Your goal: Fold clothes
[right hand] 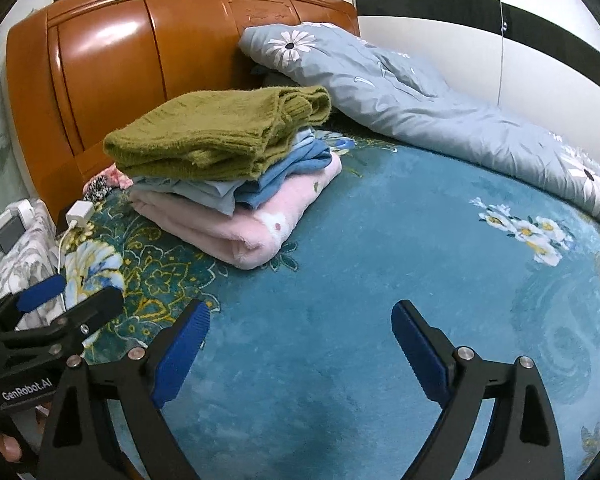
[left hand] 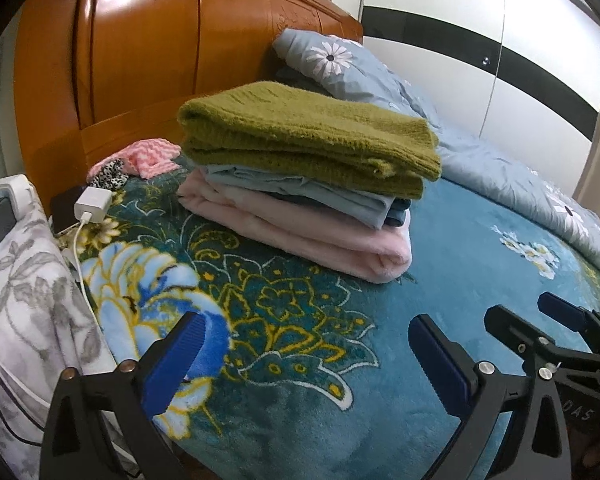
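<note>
While both tools hover over the bed, items read from left to right, with clock directions taken from the centre of each view:

Bedside cloth: a grey-and-white floral fabric (left hand: 24, 288) at 9 o'clock in the left wrist view, with a white charger (left hand: 93, 199) and its cable just beside it on the bed edge.
Headboard: glossy orange wood (left hand: 140, 48) from 10 to 12 o'clock, behind everything.
Left gripper: (left hand: 306, 354) at 6 o'clock, jaws spread wide, nothing between the blue pads, only the blanket below.
Folded stack: at 12 o'clock, well beyond both tools; an olive knit sweater (left hand: 300, 132) lies on top, a pale blue garment (left hand: 300, 192) under it, a pink fleece (left hand: 308, 232) at the bottom, all resting on the blanket.
Blanket: teal plush with a floral print (right hand: 360, 240), covering the bed.
Right gripper: (right hand: 300, 348) at 6 o'clock in its own view, released, its jaws apart with only the blanket showing between them; it also appears at 4 o'clock in the left wrist view.
Quilt: light blue with white daisies (right hand: 400, 96), bunched from 12 to 3 o'clock, close behind the stack.
</note>
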The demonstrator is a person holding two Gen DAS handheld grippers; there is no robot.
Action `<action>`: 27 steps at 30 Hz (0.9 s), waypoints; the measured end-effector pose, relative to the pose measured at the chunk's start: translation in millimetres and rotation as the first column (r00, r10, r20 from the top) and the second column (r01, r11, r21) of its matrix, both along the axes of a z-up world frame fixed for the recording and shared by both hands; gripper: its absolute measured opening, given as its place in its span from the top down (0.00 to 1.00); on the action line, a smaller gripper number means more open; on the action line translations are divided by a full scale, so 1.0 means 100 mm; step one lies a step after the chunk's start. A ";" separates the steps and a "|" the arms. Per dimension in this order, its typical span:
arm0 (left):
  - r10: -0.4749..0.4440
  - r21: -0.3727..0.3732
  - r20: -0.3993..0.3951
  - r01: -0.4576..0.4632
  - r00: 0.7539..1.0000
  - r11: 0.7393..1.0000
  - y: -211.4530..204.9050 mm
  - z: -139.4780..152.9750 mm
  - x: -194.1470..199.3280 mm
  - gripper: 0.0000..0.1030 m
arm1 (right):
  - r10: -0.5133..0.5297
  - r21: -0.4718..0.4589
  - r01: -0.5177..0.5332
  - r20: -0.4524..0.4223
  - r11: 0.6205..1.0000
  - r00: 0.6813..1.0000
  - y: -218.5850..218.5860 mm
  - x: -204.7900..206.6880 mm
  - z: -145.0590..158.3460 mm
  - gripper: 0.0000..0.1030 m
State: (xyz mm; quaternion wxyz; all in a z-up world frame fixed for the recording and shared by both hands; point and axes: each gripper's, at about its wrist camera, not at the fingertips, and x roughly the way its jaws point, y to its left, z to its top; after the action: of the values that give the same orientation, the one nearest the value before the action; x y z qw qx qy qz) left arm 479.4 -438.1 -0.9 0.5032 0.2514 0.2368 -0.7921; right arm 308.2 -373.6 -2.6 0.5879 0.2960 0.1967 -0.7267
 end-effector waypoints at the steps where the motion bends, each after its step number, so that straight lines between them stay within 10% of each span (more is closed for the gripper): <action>1: 0.001 -0.004 -0.005 -0.001 1.000 1.000 0.00 0.00 0.01 0.00 | 0.001 0.003 -0.001 -0.007 1.000 1.000 0.00 0.01 0.00 0.10; 27: 0.069 -0.032 0.011 -0.069 0.998 0.997 0.11 0.01 0.04 0.00 | 0.014 0.039 -0.012 -0.039 0.999 0.999 0.02 0.05 -0.05 0.10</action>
State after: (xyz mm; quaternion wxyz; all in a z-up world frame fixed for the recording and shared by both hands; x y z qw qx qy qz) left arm 483.5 -427.1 -0.3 0.5355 0.2400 0.2298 -0.7764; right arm 312.9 -371.4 -7.6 0.5827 0.2918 0.2243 -0.7245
